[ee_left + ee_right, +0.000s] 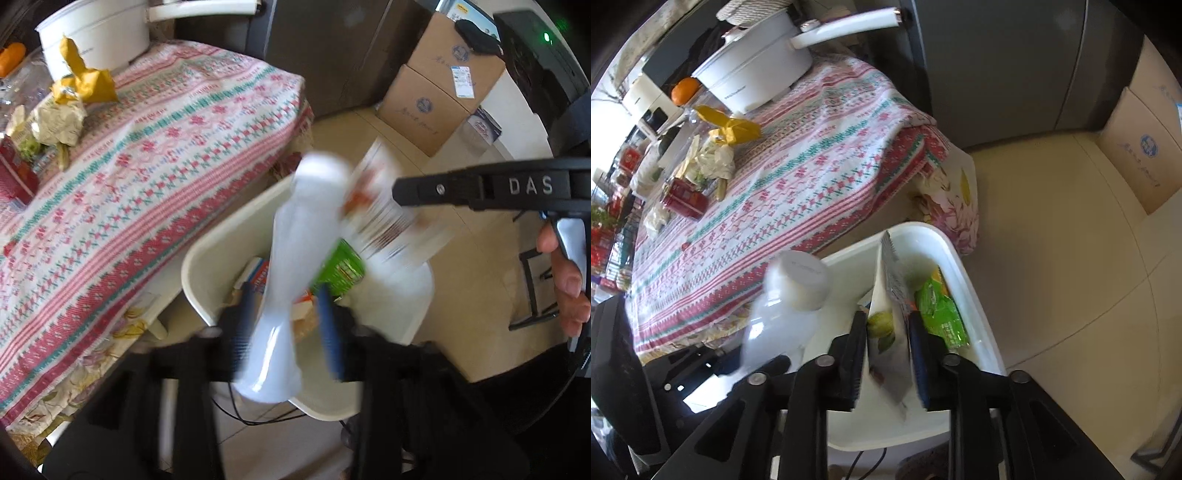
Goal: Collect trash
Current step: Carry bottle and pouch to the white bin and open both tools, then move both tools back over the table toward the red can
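Left gripper (286,325): jaws parted moderately, a blurred white plastic bottle (295,266) standing between them, cap end away from the camera; visible gaps beside the bottle, pads not seen pressing on it. Right gripper (888,360): jaws narrower, a flat printed packet (888,332) between them, edge-on and upright; contact with the pads could not be determined.

Directly beyond and below both pairs of jaws: a white bin (964,266), open-topped. Noted inside it, just past the right jaws, a green wrapper (942,310); further printed wrappers beyond the left jaws, too blurred to identify. Seen from the left wrist, the same printed packet (384,206) streaked beside the bottle, with the right tool's black bar and a hand (565,280) on its trigger to the right of the jaws.

To the left of the jaws and further off: a table under a red, green and white patterned cloth (155,155). At its far end, crumpled yellow paper (83,79), pale crumpled wrapping (59,123), a red carton (16,173) and a white pot (757,72). Cardboard boxes (439,88) on the floor to the far right.
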A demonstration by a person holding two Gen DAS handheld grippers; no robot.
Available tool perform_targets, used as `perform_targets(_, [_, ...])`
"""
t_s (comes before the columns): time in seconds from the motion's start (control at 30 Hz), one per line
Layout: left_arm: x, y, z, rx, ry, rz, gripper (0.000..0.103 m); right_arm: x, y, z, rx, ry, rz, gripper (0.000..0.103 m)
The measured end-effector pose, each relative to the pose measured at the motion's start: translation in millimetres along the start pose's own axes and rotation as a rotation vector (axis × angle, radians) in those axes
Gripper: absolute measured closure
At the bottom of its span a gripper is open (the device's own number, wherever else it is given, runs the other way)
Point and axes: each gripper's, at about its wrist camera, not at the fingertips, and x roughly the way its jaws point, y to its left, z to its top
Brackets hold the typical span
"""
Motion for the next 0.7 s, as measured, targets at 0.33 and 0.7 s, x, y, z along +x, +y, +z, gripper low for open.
perform_targets(0.33, [-29,9,4,0.007,-0.066,0.097,0.026,-19,-5,3,0.026,-0.067,-0.016,0.042])
perform_targets(0.7, [-75,40,16,-0.038,-0.172,0.225,0.016,-53,21,13,-0.058,-0.220,-0.099,0.035])
